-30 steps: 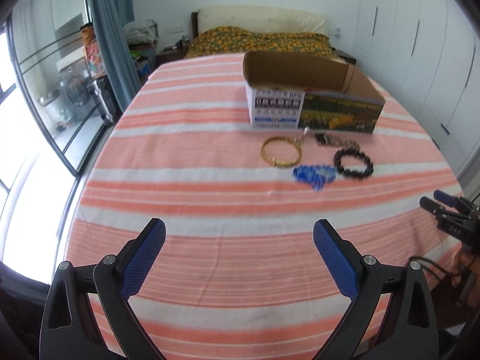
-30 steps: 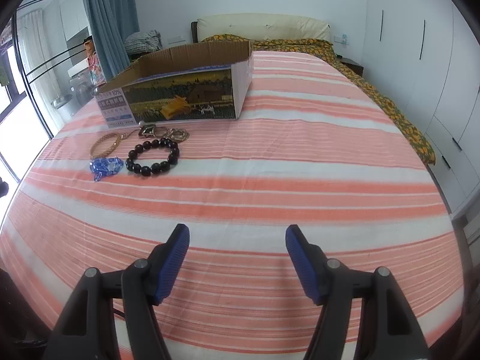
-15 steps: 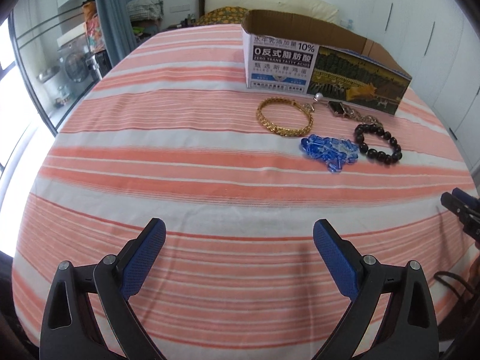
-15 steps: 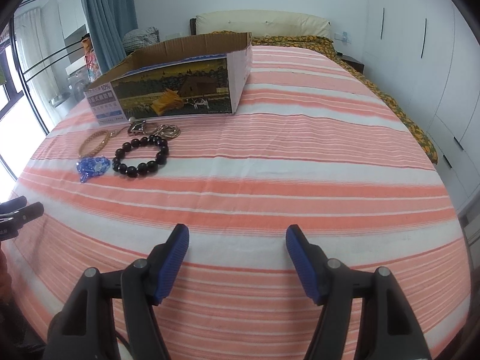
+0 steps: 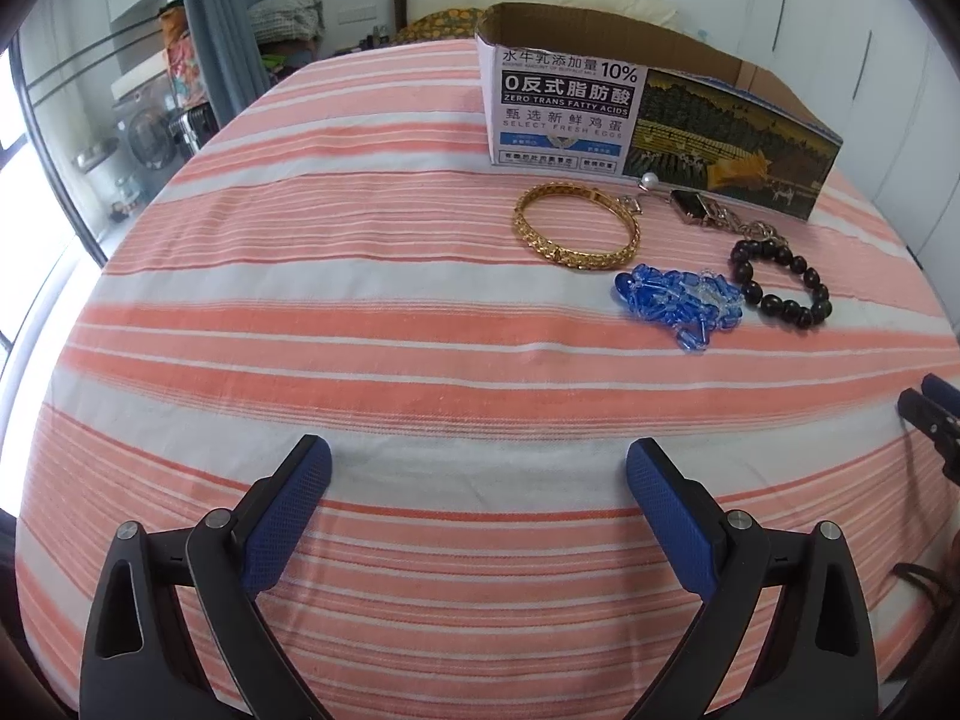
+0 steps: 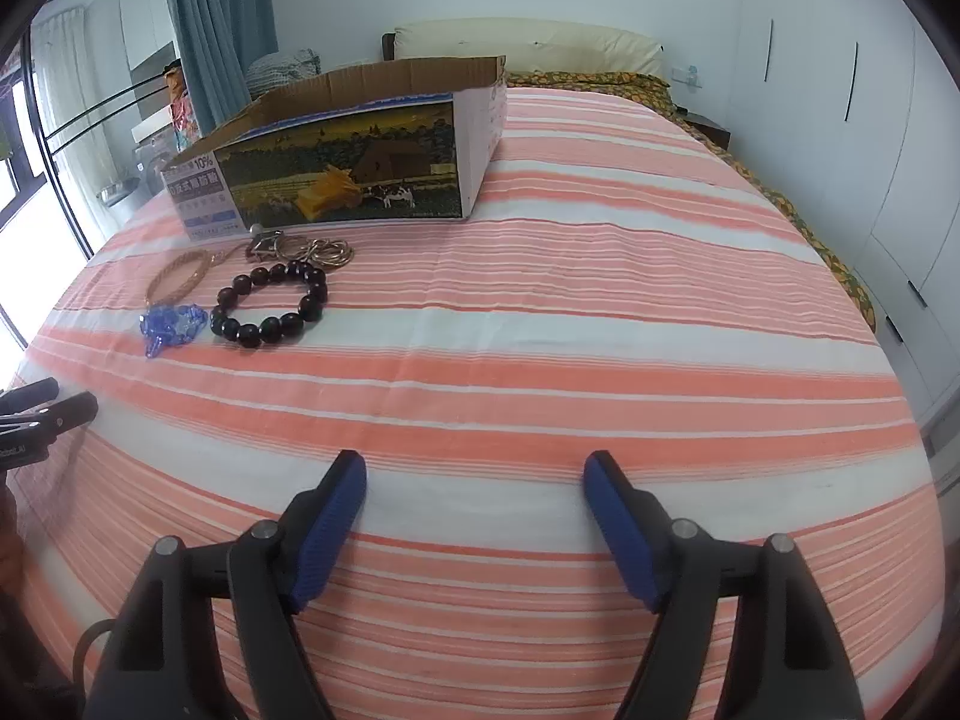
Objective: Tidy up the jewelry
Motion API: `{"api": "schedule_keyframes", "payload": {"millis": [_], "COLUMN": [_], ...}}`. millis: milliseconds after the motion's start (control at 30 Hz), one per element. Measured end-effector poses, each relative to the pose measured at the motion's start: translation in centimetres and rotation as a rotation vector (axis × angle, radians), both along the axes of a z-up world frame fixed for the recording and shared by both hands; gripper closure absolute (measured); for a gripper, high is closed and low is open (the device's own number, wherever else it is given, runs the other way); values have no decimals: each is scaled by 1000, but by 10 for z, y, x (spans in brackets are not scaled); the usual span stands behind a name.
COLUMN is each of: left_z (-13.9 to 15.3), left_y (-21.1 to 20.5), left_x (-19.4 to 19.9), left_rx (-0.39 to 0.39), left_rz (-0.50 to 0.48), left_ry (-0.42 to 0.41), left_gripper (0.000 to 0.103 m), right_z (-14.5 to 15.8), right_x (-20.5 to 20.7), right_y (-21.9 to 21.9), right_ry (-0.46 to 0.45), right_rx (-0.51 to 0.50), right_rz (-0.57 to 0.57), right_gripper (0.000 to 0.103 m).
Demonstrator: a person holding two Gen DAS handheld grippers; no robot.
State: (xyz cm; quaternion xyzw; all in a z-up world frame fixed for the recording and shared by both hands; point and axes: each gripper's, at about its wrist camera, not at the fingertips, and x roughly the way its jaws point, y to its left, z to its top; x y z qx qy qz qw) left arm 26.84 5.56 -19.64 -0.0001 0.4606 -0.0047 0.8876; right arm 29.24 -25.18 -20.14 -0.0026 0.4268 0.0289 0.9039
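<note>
Several pieces of jewelry lie on the striped bedspread in front of an open cardboard box (image 5: 600, 102) (image 6: 336, 174): a gold bracelet (image 5: 573, 234) (image 6: 177, 276), a blue bead bracelet (image 5: 678, 297) (image 6: 171, 324), a dark bead bracelet (image 5: 780, 282) (image 6: 270, 303) and a metal chain with a clasp (image 5: 714, 213) (image 6: 306, 249). My left gripper (image 5: 477, 474) is open and empty, well short of the jewelry. My right gripper (image 6: 474, 480) holds nothing and its jaws are opening. Each gripper's tips show at the edge of the other's view.
The bed's orange and white striped cover (image 5: 360, 312) fills both views. A pillow (image 6: 528, 48) and patterned quilt (image 6: 600, 81) lie at the headboard. White wardrobes (image 6: 840, 90) stand on the right, a curtain (image 5: 222, 42) and glass doors on the left.
The left gripper has dropped lower over the bed, so the jewelry and box look closer. The right gripper's jaws have spread wider, and the left gripper's tips now show at its view's left edge.
</note>
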Motion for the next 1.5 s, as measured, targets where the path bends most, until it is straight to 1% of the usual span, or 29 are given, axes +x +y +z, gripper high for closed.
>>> {"api": "schedule_keyframes", "payload": {"millis": [167,367,700,867,1300,1500], "left_z": [-2,-2,-2,-2,-2,-2], "left_y": [0,-1,-1,0,0,0], "left_x": [1,2,2,2,1,2], "left_rx": [7,7,6,5,5,6], "left_rz": [-2,2,-2,-8,-11,-10], "left_ry": [5,4,6,10,9,17], "left_gripper": [0,0,0,0,0,0], "right_z": [0,-1,-2,-3,-4,-5], "right_x": [0,1,2,2,4,4], "right_y": [0,3,4,8,10,13], "right_ry": [0,7,11,23,31,38], "right_rx": [-1,-7,-15,-22,-31,-42], "right_rz": [0,14,18,36,46,55], "right_gripper": [25,20,19,12,9,6]}}
